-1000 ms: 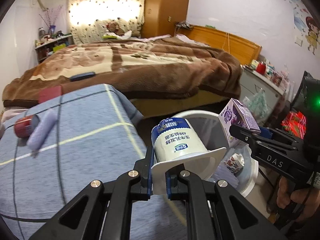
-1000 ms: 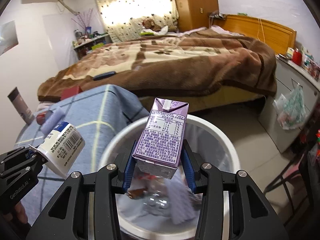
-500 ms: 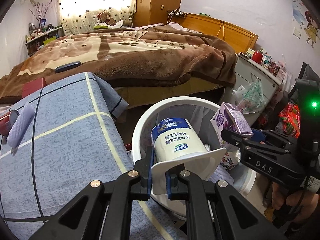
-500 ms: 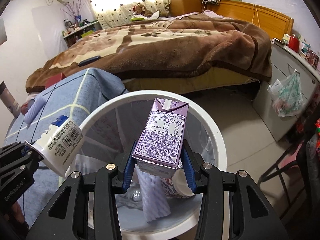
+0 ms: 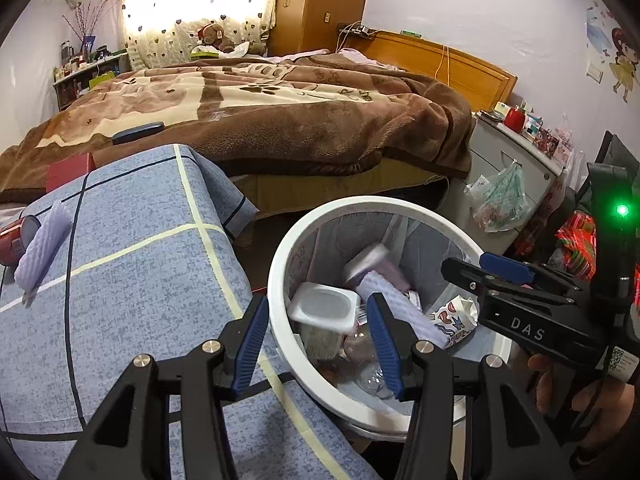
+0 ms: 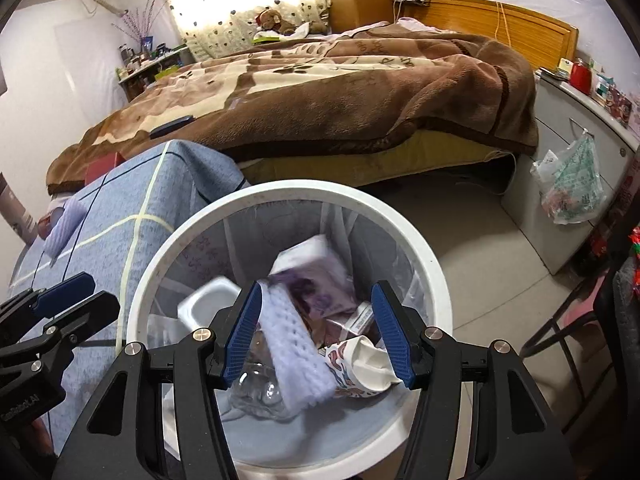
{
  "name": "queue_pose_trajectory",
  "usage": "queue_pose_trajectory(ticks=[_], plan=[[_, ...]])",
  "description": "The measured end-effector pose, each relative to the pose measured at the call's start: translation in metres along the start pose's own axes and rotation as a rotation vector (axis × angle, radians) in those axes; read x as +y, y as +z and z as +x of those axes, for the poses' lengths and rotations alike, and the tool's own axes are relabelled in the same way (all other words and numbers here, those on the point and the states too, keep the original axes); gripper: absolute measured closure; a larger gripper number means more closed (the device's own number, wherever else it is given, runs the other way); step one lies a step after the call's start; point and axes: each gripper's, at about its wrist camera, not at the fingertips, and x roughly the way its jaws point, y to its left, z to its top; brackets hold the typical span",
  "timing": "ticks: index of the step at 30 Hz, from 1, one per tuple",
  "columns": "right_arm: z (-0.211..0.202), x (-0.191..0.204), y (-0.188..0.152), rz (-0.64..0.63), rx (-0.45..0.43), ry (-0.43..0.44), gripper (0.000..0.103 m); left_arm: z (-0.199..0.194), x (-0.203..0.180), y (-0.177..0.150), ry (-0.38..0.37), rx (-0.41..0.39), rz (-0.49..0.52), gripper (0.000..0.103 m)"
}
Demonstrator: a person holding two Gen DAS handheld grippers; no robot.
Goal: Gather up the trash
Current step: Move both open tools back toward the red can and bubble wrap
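Note:
A white round trash bin (image 5: 280,264) (image 6: 400,224) with a plastic liner stands beside the blue checked table. My left gripper (image 5: 318,344) is open and empty over the bin's near rim. My right gripper (image 6: 318,334) is open and empty above the bin; it also shows in the left wrist view (image 5: 486,272). The white yogurt cup (image 5: 324,306) (image 6: 208,304) and the purple milk carton (image 5: 370,260) (image 6: 312,276) are inside the bin, blurred. A lilac cloth (image 6: 296,356), a clear plastic piece and a printed paper cup (image 6: 360,364) lie in the bin too.
The blue checked table (image 5: 120,280) holds a lilac roll (image 5: 42,252) and a red can (image 5: 12,236) at its far left. A bed with a brown blanket (image 5: 280,112) lies behind. A grey cabinet (image 6: 568,160) with a hanging plastic bag (image 6: 572,184) stands to the right.
Both grippers opened. The yogurt cup left my left gripper and the purple carton left my right gripper; both dropped into the bin.

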Motion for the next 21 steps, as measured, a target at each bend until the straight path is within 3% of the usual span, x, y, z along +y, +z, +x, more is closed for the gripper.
queue_pose_trajectory(ticks=[21], plan=[[-0.013, 0.017, 0.002, 0.011, -0.05, 0.019, 0.044, -0.031, 0.027, -0.005, 0.039, -0.056, -0.039, 0.05]])
